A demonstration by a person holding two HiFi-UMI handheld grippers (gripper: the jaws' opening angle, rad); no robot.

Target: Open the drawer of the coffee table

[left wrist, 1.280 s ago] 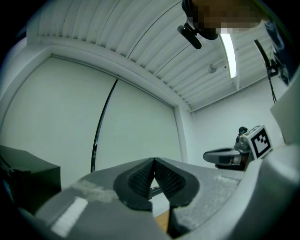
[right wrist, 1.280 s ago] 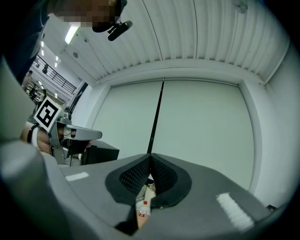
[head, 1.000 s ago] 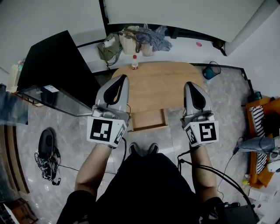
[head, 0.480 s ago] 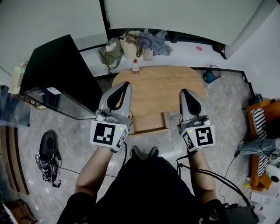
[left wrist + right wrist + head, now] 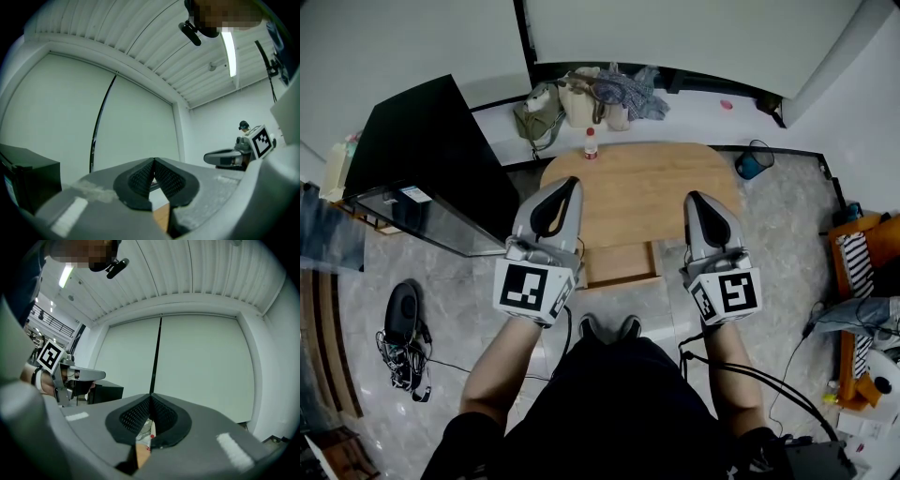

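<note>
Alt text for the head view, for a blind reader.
A person holds the left tool and right tool, both shut, above a wooden coffee table whose drawer sticks out toward them. A bottle stands at its far edge.

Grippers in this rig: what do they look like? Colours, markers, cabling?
Both match: left gripper and right gripper have grey shells with black oval insets, black ribbed pads, and a white cube with black square markers at the rear. Black cables trail from them.
</note>
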